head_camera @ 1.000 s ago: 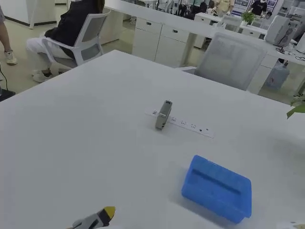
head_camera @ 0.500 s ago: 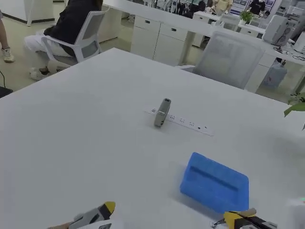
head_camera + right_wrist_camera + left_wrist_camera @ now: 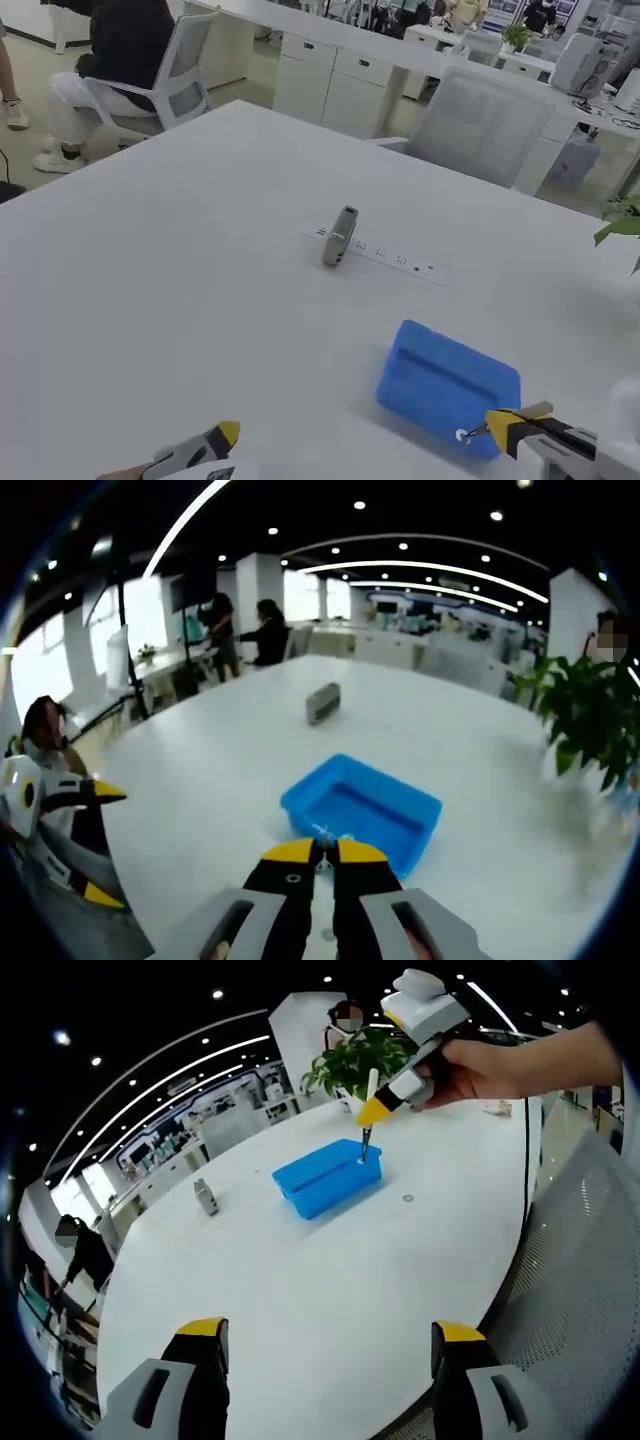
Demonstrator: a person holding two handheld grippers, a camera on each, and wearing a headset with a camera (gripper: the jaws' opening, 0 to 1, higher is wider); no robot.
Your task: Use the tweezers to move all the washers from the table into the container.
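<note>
Pinching the tweezers (image 3: 366,1143) in the right gripper (image 3: 515,422), tip over the container (image 3: 450,385) at its near rim, a washer (image 3: 407,1198) on the table (image 3: 200,300) just beside it toward the near edge; left gripper (image 3: 325,1328) jaws spread

Open-plan office. Large white table (image 3: 200,250) in foreground. Grey mesh chair (image 3: 480,125) at its far edge. White drawer units (image 3: 335,90) behind, under long white desk (image 3: 330,42). Person in dark top (image 3: 125,40) sits on white chair (image 3: 180,80) at far left. Beige floor (image 3: 258,98). Green plant (image 3: 585,715) near table's edge. Dark ceiling (image 3: 430,535) with recessed spotlights, curved light strips (image 3: 400,564). White column (image 3: 258,585), bright windows (image 3: 300,595) at far end; two people (image 3: 268,630) stand there.
</note>
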